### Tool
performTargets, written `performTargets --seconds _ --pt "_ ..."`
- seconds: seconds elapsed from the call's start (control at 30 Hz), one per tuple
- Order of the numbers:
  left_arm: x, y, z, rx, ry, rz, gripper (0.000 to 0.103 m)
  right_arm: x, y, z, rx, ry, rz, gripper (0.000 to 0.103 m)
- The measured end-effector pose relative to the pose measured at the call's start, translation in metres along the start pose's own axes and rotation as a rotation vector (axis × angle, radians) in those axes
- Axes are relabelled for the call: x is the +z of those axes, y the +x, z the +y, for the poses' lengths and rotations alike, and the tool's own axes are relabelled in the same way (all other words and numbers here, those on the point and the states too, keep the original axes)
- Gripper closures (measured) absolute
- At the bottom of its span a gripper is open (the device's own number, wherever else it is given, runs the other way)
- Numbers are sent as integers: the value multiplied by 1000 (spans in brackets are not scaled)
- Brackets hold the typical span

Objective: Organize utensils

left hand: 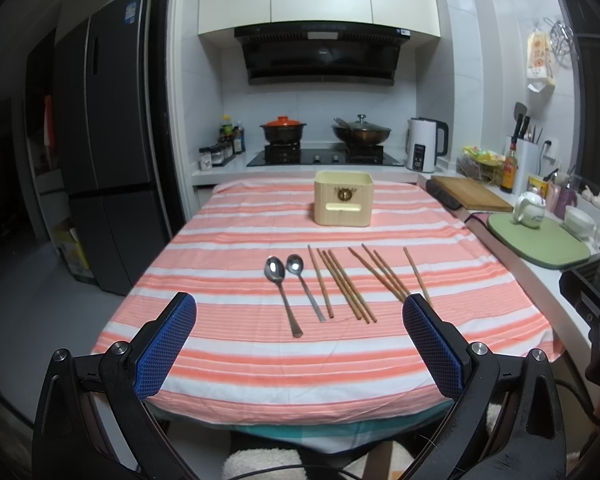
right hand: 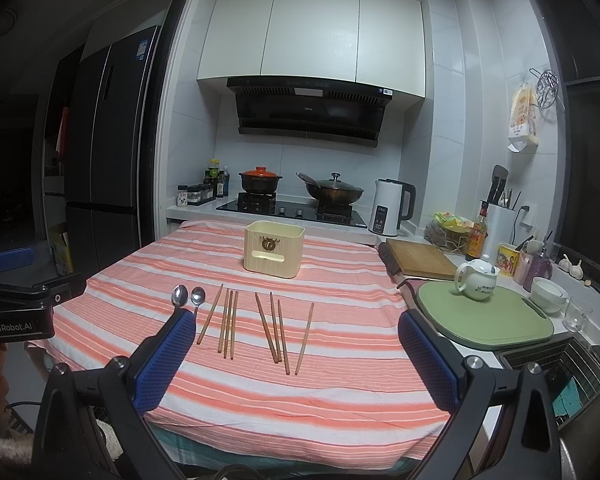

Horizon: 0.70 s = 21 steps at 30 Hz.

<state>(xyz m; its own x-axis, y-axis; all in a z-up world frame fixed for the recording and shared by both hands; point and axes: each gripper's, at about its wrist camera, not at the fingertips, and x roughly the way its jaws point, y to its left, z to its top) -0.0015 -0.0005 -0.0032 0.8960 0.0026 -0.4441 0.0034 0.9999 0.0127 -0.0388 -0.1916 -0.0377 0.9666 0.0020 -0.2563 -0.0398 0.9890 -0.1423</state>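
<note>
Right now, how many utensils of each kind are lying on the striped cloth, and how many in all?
Metal spoons: 2, side by side at the left of the row.
Wooden chopsticks: 8, to the right of the spoons.
Total: 10 utensils on the cloth, none yet in the cream box.

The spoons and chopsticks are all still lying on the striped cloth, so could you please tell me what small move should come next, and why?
Probably lower the left gripper toward the nearest spoon. Both grippers are open and hold nothing, the right gripper too. The two spoons lie at the left end of the row, and the cream box stands behind.
</note>
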Motion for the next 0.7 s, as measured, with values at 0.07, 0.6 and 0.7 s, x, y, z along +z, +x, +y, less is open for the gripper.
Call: performTargets --seconds 0.07,0.6,0.7 --pt "0 0 0 0 1 0 0 0 0 0 0 0 0 0" --pt "0 13 5 -3 -16 29 0 -4 10 2 7 -1 19 0" --pt "0 23 14 -16 -39 48 0 -6 15 1 7 -2 29 0"
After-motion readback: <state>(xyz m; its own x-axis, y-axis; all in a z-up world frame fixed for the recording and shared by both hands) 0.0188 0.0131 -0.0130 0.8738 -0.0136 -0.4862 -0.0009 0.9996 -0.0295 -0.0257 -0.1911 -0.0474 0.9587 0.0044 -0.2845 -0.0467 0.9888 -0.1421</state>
